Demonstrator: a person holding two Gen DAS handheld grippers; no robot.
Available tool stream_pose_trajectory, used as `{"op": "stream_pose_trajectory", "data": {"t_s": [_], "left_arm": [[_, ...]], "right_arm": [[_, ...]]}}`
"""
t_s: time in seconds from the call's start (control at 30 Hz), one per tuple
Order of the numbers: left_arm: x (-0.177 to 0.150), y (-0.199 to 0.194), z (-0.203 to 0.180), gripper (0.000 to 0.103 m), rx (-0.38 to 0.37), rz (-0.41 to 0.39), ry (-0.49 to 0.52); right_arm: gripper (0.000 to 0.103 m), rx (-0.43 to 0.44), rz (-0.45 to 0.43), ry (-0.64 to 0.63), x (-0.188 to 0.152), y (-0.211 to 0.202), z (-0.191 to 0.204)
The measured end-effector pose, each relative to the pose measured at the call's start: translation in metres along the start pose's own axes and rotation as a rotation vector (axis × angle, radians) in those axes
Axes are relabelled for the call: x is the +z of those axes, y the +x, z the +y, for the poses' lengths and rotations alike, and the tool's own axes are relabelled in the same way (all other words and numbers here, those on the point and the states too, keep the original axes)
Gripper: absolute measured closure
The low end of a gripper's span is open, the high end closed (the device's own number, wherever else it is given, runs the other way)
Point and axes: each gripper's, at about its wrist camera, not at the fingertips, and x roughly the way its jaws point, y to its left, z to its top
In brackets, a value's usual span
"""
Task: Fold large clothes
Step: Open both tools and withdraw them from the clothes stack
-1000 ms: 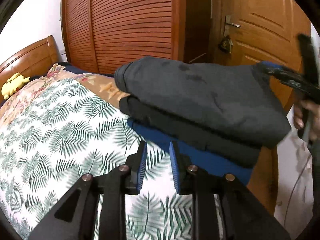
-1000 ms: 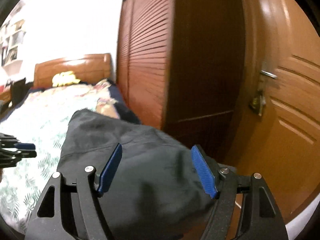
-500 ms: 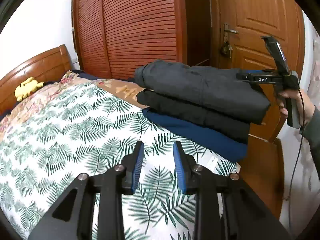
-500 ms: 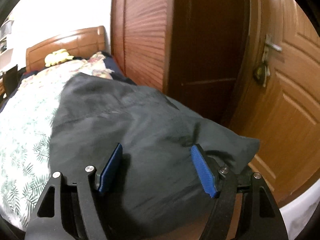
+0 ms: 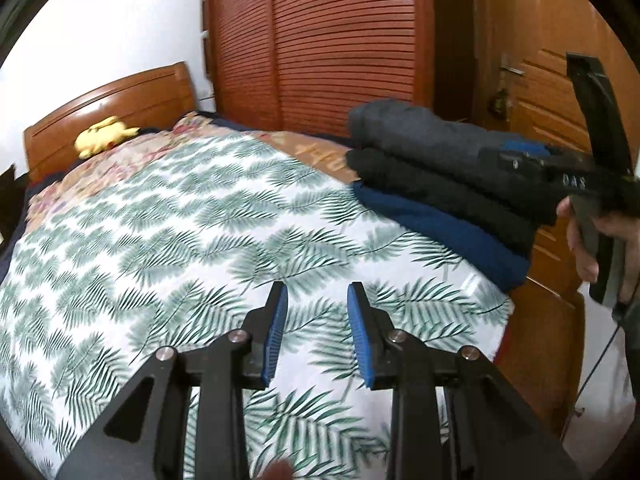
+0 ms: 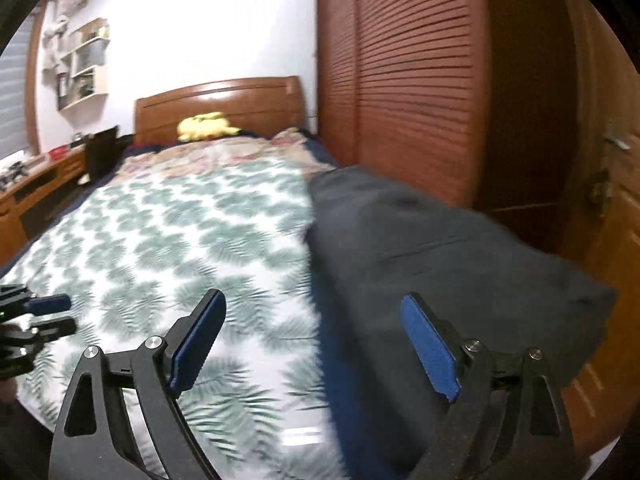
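Three folded garments, grey on black on navy [image 5: 436,184], sit stacked at the leaf-print bed's [image 5: 180,240] foot corner; only the left view shows all layers. Left gripper [image 5: 316,332] narrowly parted, empty. Right gripper [image 6: 312,344] opening wide, empty.

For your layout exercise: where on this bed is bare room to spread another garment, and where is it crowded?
Free: the broad leaf-print bedspread, from the flowered quilt by the wooden headboard down to the foot. Crowded: the corner nearest the louvred wardrobe, where a stack of folded grey, black and blue clothes sits. A yellow plush toy takes the headboard end.
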Motion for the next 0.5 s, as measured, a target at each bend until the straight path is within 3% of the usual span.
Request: {"op": "stream_pose_trajectory", "data": {"t_s": [0.13, 0.5], "left_arm": [[-0.017, 0.002, 0.022, 0.073, 0.004, 0.012, -0.052], [-0.073, -0.012, 0.088, 0.071, 0.153, 0.033, -0.188]], "right_arm": [[0.012, 0.049, 0.021, -0.018, -0.013, 0.026, 0.044], [0.012, 0.186, 0.077, -0.044, -0.051, 0.062, 0.135]]}}
